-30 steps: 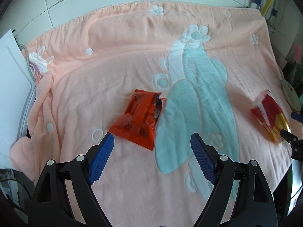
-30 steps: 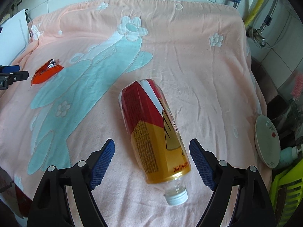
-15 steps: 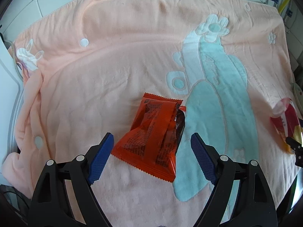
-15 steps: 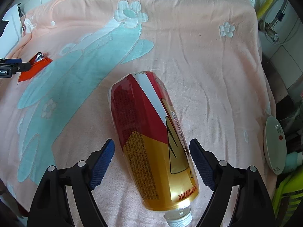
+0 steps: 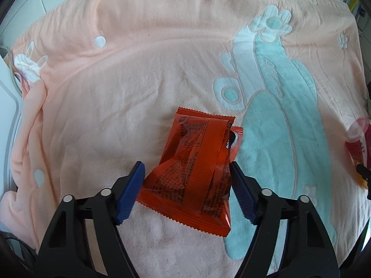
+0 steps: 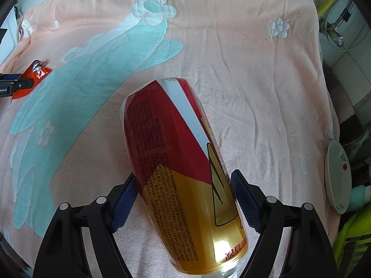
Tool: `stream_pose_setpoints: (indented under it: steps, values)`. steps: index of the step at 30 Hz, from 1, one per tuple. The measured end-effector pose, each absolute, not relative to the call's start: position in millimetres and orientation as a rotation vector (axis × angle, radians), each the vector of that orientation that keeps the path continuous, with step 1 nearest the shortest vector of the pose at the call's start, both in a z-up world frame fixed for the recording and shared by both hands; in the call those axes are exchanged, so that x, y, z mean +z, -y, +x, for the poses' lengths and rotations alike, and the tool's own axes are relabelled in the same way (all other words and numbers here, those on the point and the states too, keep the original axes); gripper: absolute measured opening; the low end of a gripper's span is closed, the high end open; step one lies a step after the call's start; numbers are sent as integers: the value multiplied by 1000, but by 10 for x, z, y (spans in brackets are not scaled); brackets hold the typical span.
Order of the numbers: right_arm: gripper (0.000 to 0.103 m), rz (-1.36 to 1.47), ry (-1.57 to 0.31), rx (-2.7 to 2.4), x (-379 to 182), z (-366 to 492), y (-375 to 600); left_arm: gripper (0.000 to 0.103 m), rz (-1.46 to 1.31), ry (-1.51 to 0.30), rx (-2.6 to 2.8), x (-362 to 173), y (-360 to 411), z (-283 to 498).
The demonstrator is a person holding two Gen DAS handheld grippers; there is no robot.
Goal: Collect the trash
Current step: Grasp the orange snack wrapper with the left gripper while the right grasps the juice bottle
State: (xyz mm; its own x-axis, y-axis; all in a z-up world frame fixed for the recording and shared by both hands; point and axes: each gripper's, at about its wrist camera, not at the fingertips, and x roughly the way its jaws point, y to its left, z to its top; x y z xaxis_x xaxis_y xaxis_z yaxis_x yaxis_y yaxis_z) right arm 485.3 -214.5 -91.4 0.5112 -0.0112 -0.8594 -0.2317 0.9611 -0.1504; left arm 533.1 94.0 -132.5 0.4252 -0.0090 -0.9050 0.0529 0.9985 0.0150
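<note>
An orange snack wrapper (image 5: 197, 171) lies flat on the peach blanket (image 5: 116, 81). My left gripper (image 5: 186, 193) is open, its blue pads on either side of the wrapper's near end, close to its edges. A red and gold plastic bottle (image 6: 183, 173) lies on its side on the blanket, cap toward me. My right gripper (image 6: 183, 199) is open and straddles the bottle's lower half, both pads close against its sides. The wrapper also shows far left in the right wrist view (image 6: 34, 74). The bottle shows at the right edge of the left wrist view (image 5: 357, 143).
The blanket carries a teal and white pattern (image 5: 278, 115). A white plate (image 6: 338, 178) and a green basket (image 6: 352, 243) stand off the blanket's right edge. Pipes (image 6: 331, 0) run along the tiled wall at the back right. A white object (image 5: 7, 97) lies at the left edge.
Both grippers have moved forward and down. The wrapper now sits between the left pads and the bottle between the right pads. Both pairs of jaws look a little narrower.
</note>
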Motion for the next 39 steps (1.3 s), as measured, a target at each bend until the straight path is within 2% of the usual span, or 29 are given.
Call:
stream_pose_setpoints:
  steps: [9,16,22,26,39]
  values:
    - [76,-257,-1048,98,-969,4955,2188,65,74,-1141,-42,-1370,-926,5338]
    - [76,-223,-1055,102,-941,5001,2226,65,74,-1145,-45,-1407,-906,5342]
    - [77,-193,-1049,90,-956,5018,2289,54,96,-1131,-39,-1392,-866,5280]
    - [73,-180,-1025,81,-934,4953,2301,49,89,-1121,-36,-1375,-871,5233]
    - [70,-115,-967,130,-786,4392,2228,46,24,-1057,-92,-1062,-891,4805]
